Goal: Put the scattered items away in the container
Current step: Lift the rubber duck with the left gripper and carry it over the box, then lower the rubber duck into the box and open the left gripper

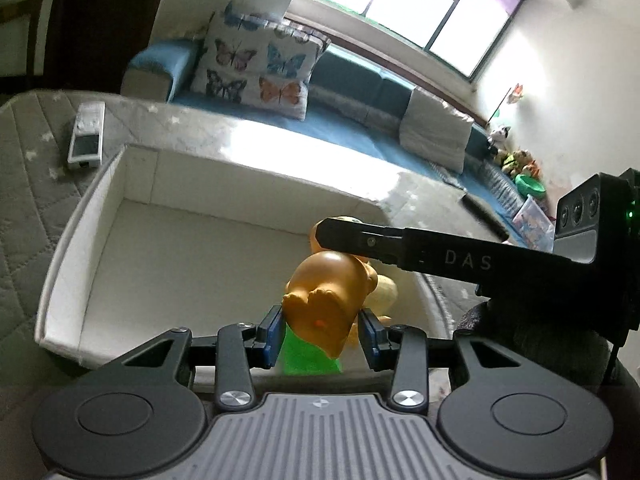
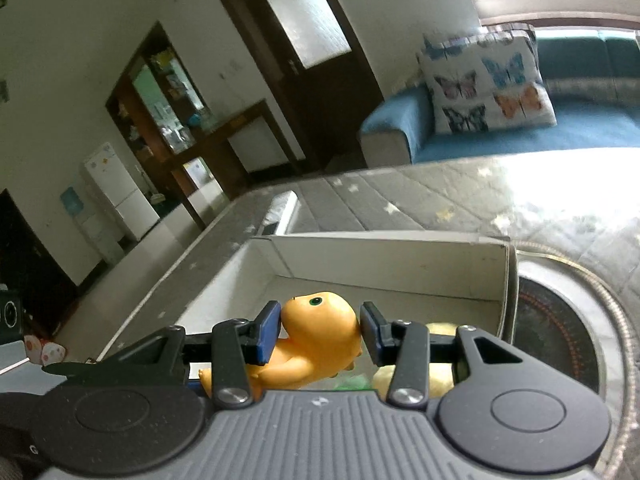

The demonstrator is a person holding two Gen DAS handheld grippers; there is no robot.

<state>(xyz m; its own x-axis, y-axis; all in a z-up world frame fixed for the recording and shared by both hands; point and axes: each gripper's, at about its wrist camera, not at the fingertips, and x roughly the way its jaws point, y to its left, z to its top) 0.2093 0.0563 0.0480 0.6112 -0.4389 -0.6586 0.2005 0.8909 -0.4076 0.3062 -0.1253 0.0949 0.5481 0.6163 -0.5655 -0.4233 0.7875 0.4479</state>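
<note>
An orange toy dinosaur (image 1: 328,304) sits between the blue pads of the left tool (image 1: 323,334) at the near edge of a white cardboard box (image 1: 92,216), its rounded rear and feet toward the camera above a bright green piece (image 1: 308,356) whose nature cannot be told. The left pad touches the figure's flank, the right pad stands just beside it, and whether the tool truly clamps the toy cannot be told from this view. From the right, the black arm of the right tool reaches across, its tip beside the figure's head. In the right wrist view, the right tool (image 2: 319,332) holds its blue pads narrowly against both sides of the dinosaur's head (image 2: 320,322), the green eye turned upward, the body trailing low and left under the fingers. A pale yellow item (image 2: 436,332) shows just beside the right pad, partly hidden, with a pale green scrap (image 2: 352,382) below the dinosaur. The box rests on a table covered with a grey quilted, star-patterned cloth (image 2: 420,196), next to a round dark burner ringed in metal (image 2: 560,344). A white handheld device (image 1: 86,136) lies on the cloth beyond the box. Behind, a butterfly-print cushion (image 1: 260,68) leans on a blue sofa (image 1: 360,128) under bright windows.
</note>
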